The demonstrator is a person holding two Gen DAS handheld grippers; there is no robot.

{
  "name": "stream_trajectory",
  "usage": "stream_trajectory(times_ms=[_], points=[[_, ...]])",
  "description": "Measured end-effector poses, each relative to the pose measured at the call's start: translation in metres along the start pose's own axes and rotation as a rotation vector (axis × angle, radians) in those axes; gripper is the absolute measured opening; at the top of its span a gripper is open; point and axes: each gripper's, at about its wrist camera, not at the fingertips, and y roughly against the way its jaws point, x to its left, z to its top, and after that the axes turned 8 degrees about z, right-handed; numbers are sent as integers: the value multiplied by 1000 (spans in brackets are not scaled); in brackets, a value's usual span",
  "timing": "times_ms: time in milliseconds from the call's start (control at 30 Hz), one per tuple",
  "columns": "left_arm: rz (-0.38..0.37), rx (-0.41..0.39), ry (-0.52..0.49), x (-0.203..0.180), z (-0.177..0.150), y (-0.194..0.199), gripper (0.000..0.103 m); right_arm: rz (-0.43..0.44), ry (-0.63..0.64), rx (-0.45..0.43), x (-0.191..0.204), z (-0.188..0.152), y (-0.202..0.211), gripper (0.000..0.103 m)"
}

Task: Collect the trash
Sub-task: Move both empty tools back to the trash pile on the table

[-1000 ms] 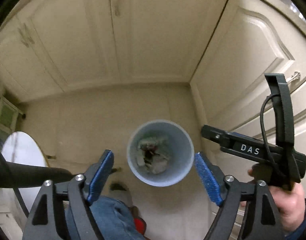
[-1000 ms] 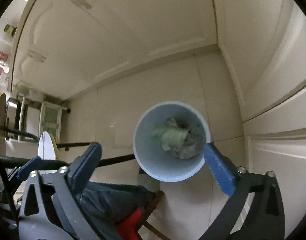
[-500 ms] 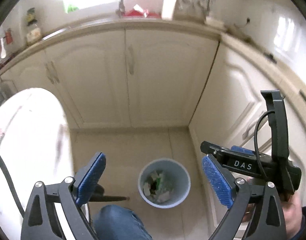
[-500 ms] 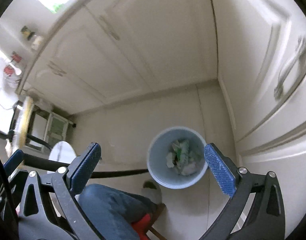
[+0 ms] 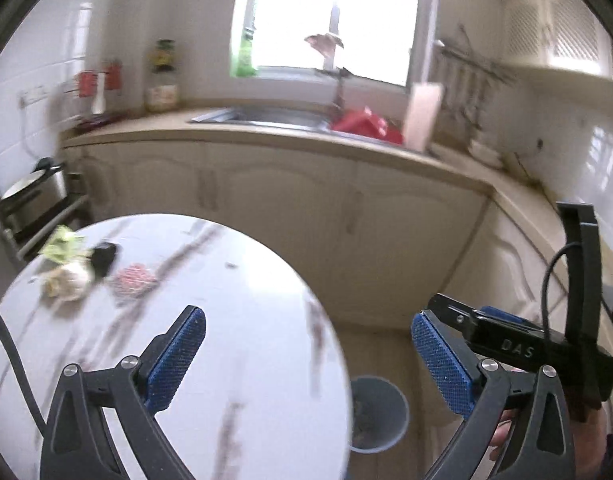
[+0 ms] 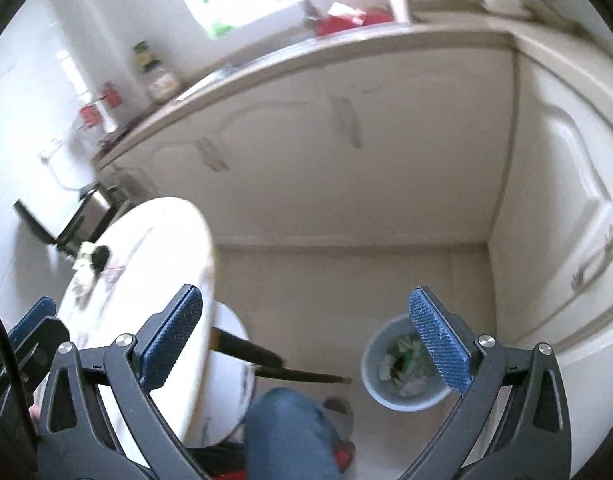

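A light blue bin (image 6: pixel 402 368) with crumpled trash inside stands on the floor by the cabinets; it shows partly behind the table in the left wrist view (image 5: pixel 380 416). My left gripper (image 5: pixel 308 364) is open and empty above the round white table (image 5: pixel 234 320). On the table's far left lie a green wrapper (image 5: pixel 62 240), a crumpled pale paper ball (image 5: pixel 68 282), a black item (image 5: pixel 103 258) and a red-patterned piece (image 5: pixel 132 278). My right gripper (image 6: pixel 304 348) is open and empty, above the floor between table and bin; it shows in the left wrist view (image 5: pixel 506 340).
Cream cabinets (image 6: pixel 346 168) and a counter with a sink (image 5: pixel 274 114) and red items (image 5: pixel 364 124) run along the back and right. A metal appliance (image 5: pixel 30 200) stands left of the table. The person's jeans leg (image 6: pixel 290 436) is below.
Both grippers have risen and tilted up from over the bin. The left view now shows the table top and sink window. Both stay open and empty.
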Motion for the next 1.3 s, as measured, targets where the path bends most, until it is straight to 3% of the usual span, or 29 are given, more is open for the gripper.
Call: stream_trajectory(times_ms=[300,633,800,1000,1167,1300], points=[[172,-91,151,102,-24,79,102,91,229,-33,143,7,0,103],[355,-105,248,161,-56,125,102,168,435,-30,263,-9,-28,103],[392,-68,277,171,-55,114,102,149,502,9,292,-17,-59,103],[398,-36,271,178,-44,92,102,121,508,83,290,-17,-101,103],[370,26,248,183,-30,45,102,83,547,156,290,-15,-142,103],[348,100,217,181,-21,-1,102,41,584,269,284,-14,-199,103]])
